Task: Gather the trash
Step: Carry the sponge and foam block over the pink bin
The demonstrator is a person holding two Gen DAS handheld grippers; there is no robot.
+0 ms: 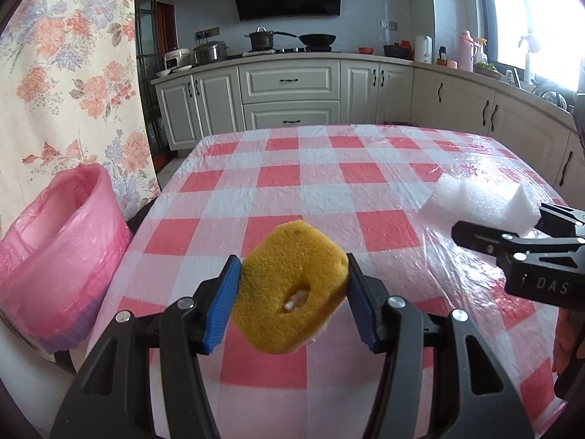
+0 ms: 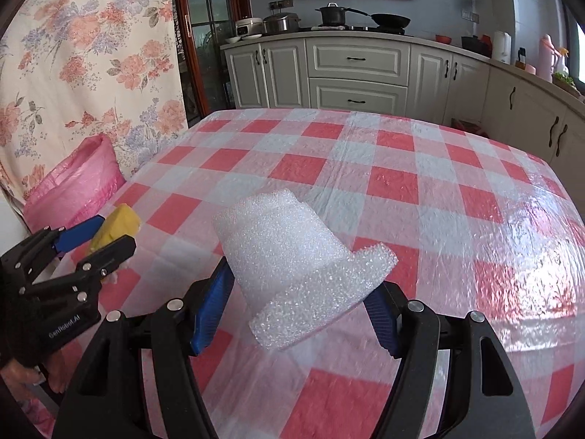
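My left gripper (image 1: 292, 289) is shut on a yellow sponge (image 1: 289, 289) with a hole in it, held above the checked table (image 1: 329, 183). The blue pads press its two sides. In the right wrist view the same sponge (image 2: 117, 225) shows at the left in the left gripper (image 2: 98, 237). My right gripper (image 2: 299, 292) is shut on a white foam piece (image 2: 292, 256), lifted over the table; that foam piece (image 1: 482, 205) and the right gripper (image 1: 519, 230) appear at the right of the left wrist view. A bin with a pink bag (image 1: 62, 248) stands left of the table.
A floral curtain (image 1: 65, 73) hangs behind the pink bag (image 2: 76, 183). Kitchen cabinets (image 1: 289, 91) and a counter with pots run along the far wall and the right side. The tablecloth is covered with shiny plastic film.
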